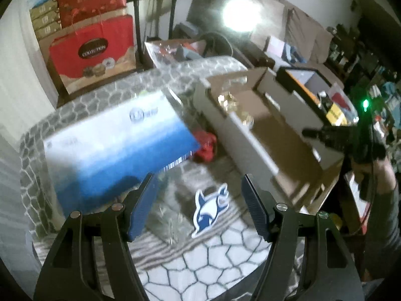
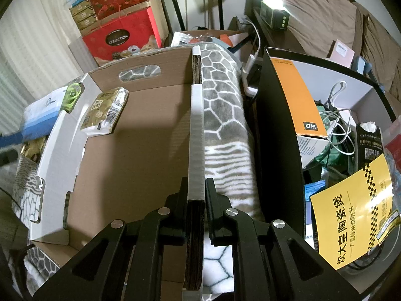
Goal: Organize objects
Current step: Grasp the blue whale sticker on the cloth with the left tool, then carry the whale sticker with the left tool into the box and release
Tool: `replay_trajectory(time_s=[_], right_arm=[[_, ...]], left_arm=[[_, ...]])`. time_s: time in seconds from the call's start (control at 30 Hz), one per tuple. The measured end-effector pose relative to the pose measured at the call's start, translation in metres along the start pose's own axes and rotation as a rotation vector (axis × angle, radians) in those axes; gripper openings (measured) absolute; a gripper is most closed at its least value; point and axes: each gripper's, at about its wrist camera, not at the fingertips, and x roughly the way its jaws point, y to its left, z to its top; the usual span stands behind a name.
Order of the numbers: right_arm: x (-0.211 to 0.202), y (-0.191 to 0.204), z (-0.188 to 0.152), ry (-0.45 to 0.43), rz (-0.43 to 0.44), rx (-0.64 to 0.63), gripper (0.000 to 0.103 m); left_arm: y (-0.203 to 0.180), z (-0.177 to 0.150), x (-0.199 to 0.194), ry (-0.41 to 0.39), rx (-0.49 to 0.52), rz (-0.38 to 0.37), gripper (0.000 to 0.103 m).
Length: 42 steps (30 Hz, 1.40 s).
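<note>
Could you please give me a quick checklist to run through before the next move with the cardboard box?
1. Right gripper shut on the cardboard box wall: ok.
2. Left gripper open and holding nothing: ok.
3. Snack packet inside the box, against its far left corner: ok.
4. Blue and white box lies beside the cardboard box, not in it: ok.
5. Black bin touching the cardboard box: cannot tell.

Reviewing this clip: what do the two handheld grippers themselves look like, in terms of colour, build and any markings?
Both are matte black with angular, cut-out linkage arms and silver round pivot screws. The left gripper has dark blue ribbed finger pads. The right gripper has black pads. In the left wrist view, the right gripper body shows a small green light and a dark cable. No logos are legible.
</note>
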Motion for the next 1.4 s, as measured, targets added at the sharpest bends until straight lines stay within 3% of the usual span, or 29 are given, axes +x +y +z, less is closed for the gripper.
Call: replay_trajectory(time_s=[0.17,0.43,0.7,0.87,1.2,1.4], right_arm=[[0.000,0.000,0.000,0.000,0.001,0.001,0.011],[0.000,-0.001,0.000,0.000,0.007,0.005,0.011],[0.000,-0.001,0.000,0.000,0.011,0.008,0.011],[-0.001,-0.002,0.000,0.001,0.012,0.009,0.011],[-0.001,-0.001,0.000,0.000,0.013,0.009,0.011],[-0.001,-0.002,0.000,0.000,0.011,0.008,0.011]], left_arm=[[-0.007,-0.015,0.013,0.007,0.034,-0.014,0.066],[-0.026,-0.027,0.033,0.032,0.136,0.046,0.065],[-0.023,-0.032,0.042,0.063,0.121,0.057,0.026],[-0.023,-0.034,0.036,0.030,0.107,0.051,0.005],[-0.023,-0.032,0.017,-0.024,0.034,-0.090,0.001],[-0.026,-0.034,0.022,-0.014,0.035,-0.069,0.001]])
